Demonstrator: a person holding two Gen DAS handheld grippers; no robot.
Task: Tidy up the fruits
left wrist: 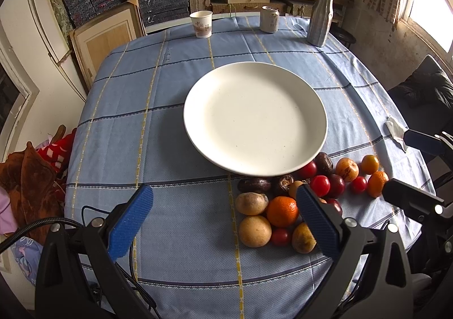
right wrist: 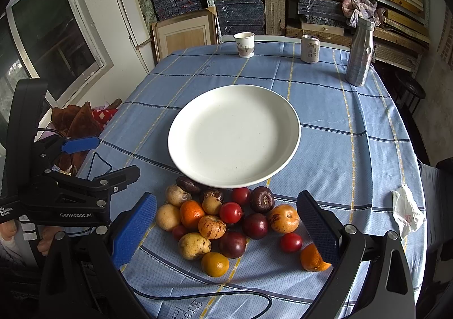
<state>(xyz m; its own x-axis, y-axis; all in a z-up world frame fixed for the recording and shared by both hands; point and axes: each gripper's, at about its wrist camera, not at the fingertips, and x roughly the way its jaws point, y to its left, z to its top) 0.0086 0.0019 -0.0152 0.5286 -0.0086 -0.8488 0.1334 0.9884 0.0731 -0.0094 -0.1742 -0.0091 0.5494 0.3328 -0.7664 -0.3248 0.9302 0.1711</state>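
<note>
A white plate (left wrist: 311, 109) (right wrist: 288, 126) sits bare in the middle of the blue checked table. In front of it lies a pile of fruit (left wrist: 283, 211) (right wrist: 235, 225): oranges, yellow-brown fruits, red tomatoes, dark purple ones. My left gripper (left wrist: 225, 204) stands open over the cloth left of the pile, nothing between its blue pads. My right gripper (right wrist: 226, 215) is open too, hovering above the near side of the pile, its right finger (right wrist: 317, 228) beside a partly hidden orange (right wrist: 310, 259). The other gripper shows at each view's edge (left wrist: 410, 168) (right wrist: 93, 157).
At the table's far edge stand a paper cup (left wrist: 201, 23) (right wrist: 245, 44), a drink can (left wrist: 269, 18) (right wrist: 310, 48) and a grey bottle (left wrist: 320, 17) (right wrist: 360, 52). A crumpled tissue (left wrist: 396, 129) (right wrist: 407, 212) lies at the right edge. Shelves of boxes stand behind; a cable (right wrist: 226, 295) trails near.
</note>
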